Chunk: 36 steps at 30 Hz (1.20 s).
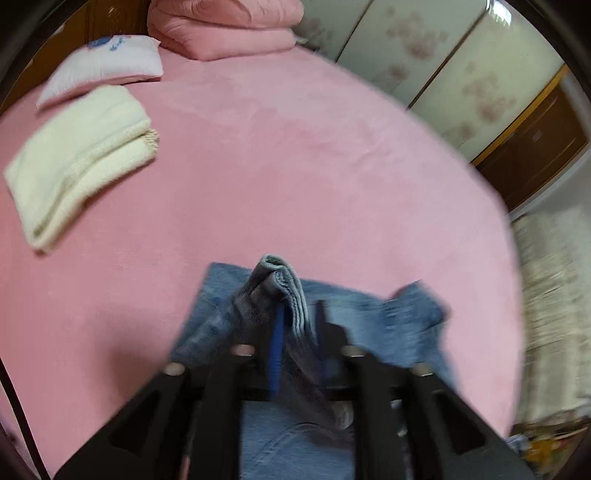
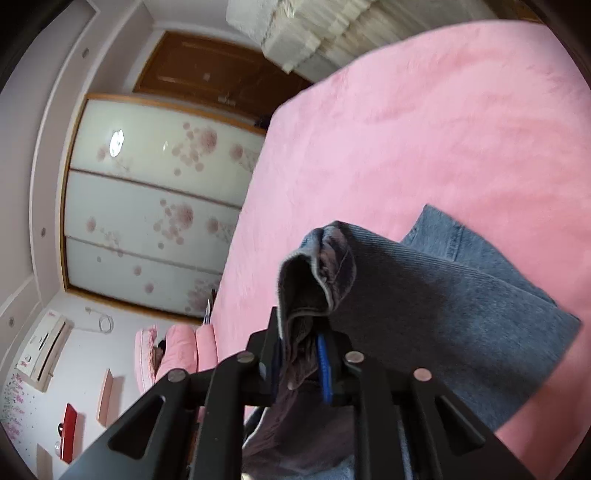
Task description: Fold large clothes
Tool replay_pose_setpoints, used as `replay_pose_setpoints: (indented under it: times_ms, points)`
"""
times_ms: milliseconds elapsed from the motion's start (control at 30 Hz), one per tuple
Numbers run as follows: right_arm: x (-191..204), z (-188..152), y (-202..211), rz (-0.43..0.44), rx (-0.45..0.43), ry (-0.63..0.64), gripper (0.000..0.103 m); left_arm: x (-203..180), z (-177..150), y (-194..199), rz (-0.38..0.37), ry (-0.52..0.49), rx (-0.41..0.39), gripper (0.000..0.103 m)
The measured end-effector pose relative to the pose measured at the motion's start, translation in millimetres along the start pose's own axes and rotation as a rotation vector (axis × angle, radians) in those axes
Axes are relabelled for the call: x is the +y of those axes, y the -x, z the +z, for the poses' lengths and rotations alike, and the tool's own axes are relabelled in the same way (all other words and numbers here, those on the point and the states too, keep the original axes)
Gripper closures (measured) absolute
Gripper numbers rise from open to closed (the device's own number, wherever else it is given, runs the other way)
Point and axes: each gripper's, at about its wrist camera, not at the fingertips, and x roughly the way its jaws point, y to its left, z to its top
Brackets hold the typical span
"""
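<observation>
Blue denim jeans (image 1: 369, 317) lie partly folded on the pink bed (image 1: 295, 166). A bunched denim fold (image 1: 284, 291) stands between the fingers of my left gripper (image 1: 299, 325). It leans on the blue left pad (image 1: 277, 332), and a thin gap shows beside the right finger, so the jaws stand open around it. In the right wrist view a rolled denim edge (image 2: 317, 266) fills the space between the pads of my right gripper (image 2: 299, 350), which is shut on it. From there the jeans (image 2: 443, 314) drape to the right onto the bed (image 2: 424, 129).
A folded cream garment (image 1: 81, 158) lies at the bed's left, with a pillow (image 1: 107, 70) and a folded pink quilt (image 1: 229, 29) behind it. Flowered wardrobe doors (image 2: 147, 199) and a brown door (image 2: 207, 70) stand past the bed's edge.
</observation>
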Motion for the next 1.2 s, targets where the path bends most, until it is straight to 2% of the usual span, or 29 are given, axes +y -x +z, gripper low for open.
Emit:
replay_pose_setpoints:
  times_ms: [33,100,167,200,300,367,433,567,633,667,700,767,800,833,867,967,1067,1133,1200]
  points:
    - [-0.5,3.3,-6.7,0.002,0.026,0.005,0.079,-4.8,2.5,-4.0,0.034,-0.016,0.009,0.065]
    - [-0.3,9.2,-11.7,0.019,0.010,0.015,0.079,-8.0,2.3,0.7,0.050,-0.025,0.005,0.061]
    - [4.0,17.0,-15.5,-0.001,0.011,0.037,0.079,-19.3,0.6,6.5,0.055,-0.075,0.005,0.040]
    - [5.8,19.4,-17.9,-0.017,0.024,0.050,0.079,-24.9,-2.0,10.0,0.068,-0.104,0.003,0.035]
    - [12.1,21.6,-19.9,-0.067,0.067,0.110,0.079,-40.9,-19.9,21.0,0.124,-0.201,-0.025,0.034]
    - [15.6,15.2,-21.4,-0.106,0.113,0.168,0.079,-46.9,-35.5,24.2,0.126,-0.243,-0.021,0.034]
    - [18.4,3.2,-25.3,-0.135,0.181,0.226,0.079,-49.8,-60.1,27.0,0.086,-0.269,-0.009,0.034]
    - [18.8,-55.5,-32.7,-0.122,0.346,0.440,0.083,-51.7,-109.6,22.6,0.006,-0.324,0.005,0.034]
    - [13.1,-88.5,-38.2,-0.105,0.407,0.516,0.097,-48.6,-138.3,11.2,-0.053,-0.338,0.056,0.034]
    - [8.7,-111.8,-43.0,-0.106,0.452,0.550,0.102,-48.2,-146.1,5.7,-0.067,-0.343,0.089,0.036]
    - [5.9,-125.5,-45.7,-0.099,0.483,0.559,0.102,-46.1,-157.9,-0.7,-0.096,-0.347,0.137,0.039]
    - [-2.4,-159.8,-52.2,-0.063,0.546,0.548,0.103,-39.6,-177.7,-14.1,-0.166,-0.325,0.221,0.056]
    - [-5.1,-171.7,-57.5,-0.054,0.577,0.541,0.103,-36.9,-185.4,-21.0,-0.203,-0.314,0.260,0.060]
    - [-8.0,-183.6,-62.5,-0.050,0.605,0.541,0.103,-34.3,-194.4,-30.2,-0.237,-0.306,0.303,0.075]
    - [-12.5,-197.7,-70.2,-0.056,0.634,0.554,0.103,-33.5,-202.2,-39.9,-0.244,-0.306,0.334,0.095]
    - [-29.5,-216.0,-89.7,-0.091,0.677,0.578,0.103,-26.3,-219.1,-66.0,-0.234,-0.297,0.390,0.099]
    - [-49.3,-203.1,-98.0,-0.053,0.695,0.526,0.103,-11.8,-218.0,-76.8,-0.254,-0.238,0.393,0.101]
    - [-62.5,-178.7,-89.8,-0.105,0.616,0.553,0.103,3.3,-210.7,-71.2,-0.235,-0.208,0.360,0.101]
    - [-80.1,-144.0,-70.0,-0.138,0.545,0.532,0.103,14.6,-202.1,-63.3,-0.155,-0.258,0.302,0.102]
